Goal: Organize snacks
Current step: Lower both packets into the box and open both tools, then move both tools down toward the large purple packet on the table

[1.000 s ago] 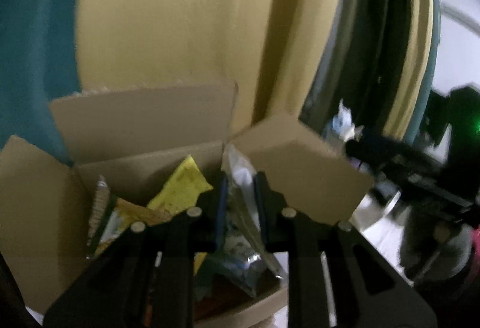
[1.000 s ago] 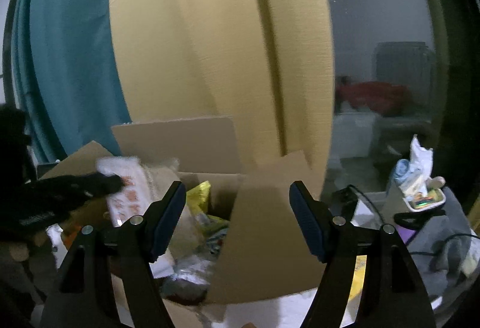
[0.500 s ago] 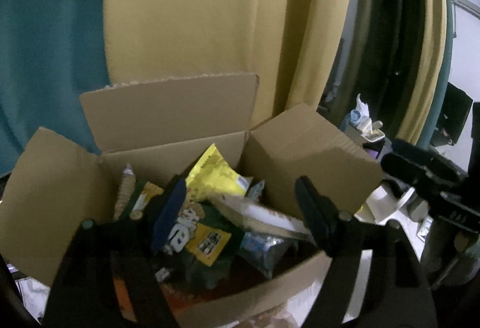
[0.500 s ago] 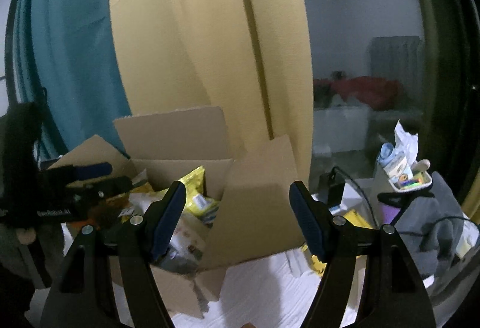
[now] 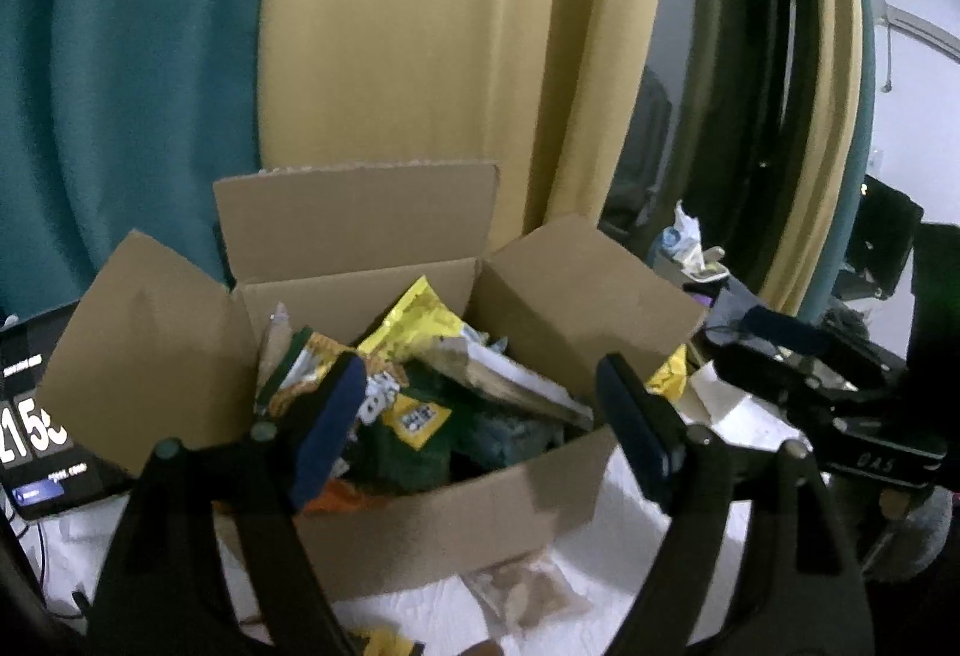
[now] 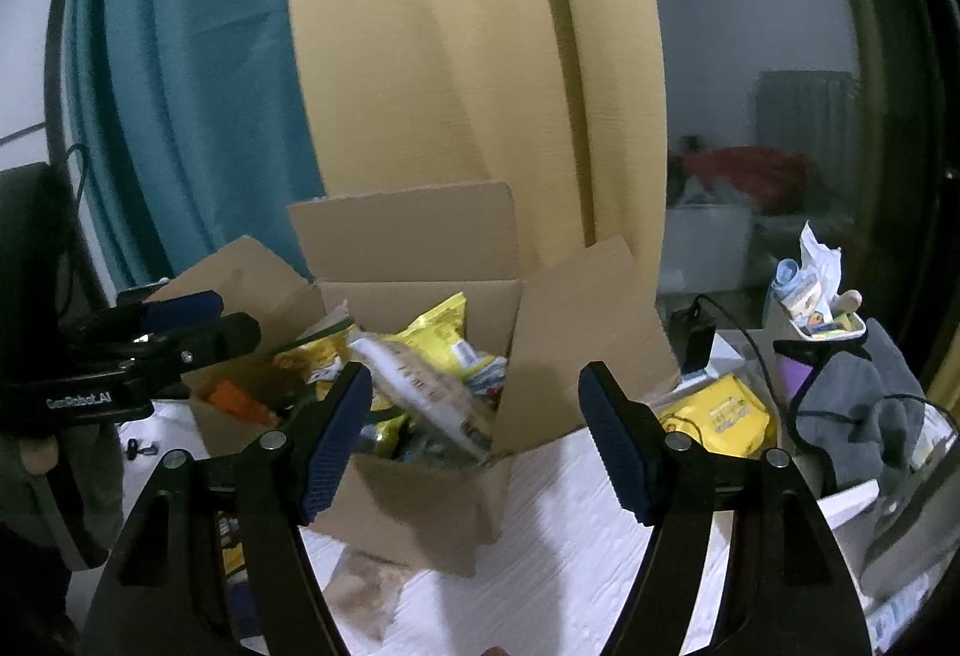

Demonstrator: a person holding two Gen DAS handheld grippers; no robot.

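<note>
Snack packets (image 5: 420,332): a heap of yellow and green foil bags inside the open brown cardboard box (image 5: 444,506).
Left gripper (image 5: 480,428): near the box, fingers opening, nothing between.
Right gripper (image 6: 474,440): near the box, fingers wide, empty.

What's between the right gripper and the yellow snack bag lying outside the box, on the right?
Nothing solid blocks the right gripper from the yellow snack bag on the white surface, but a black cable trails close by it.
</note>
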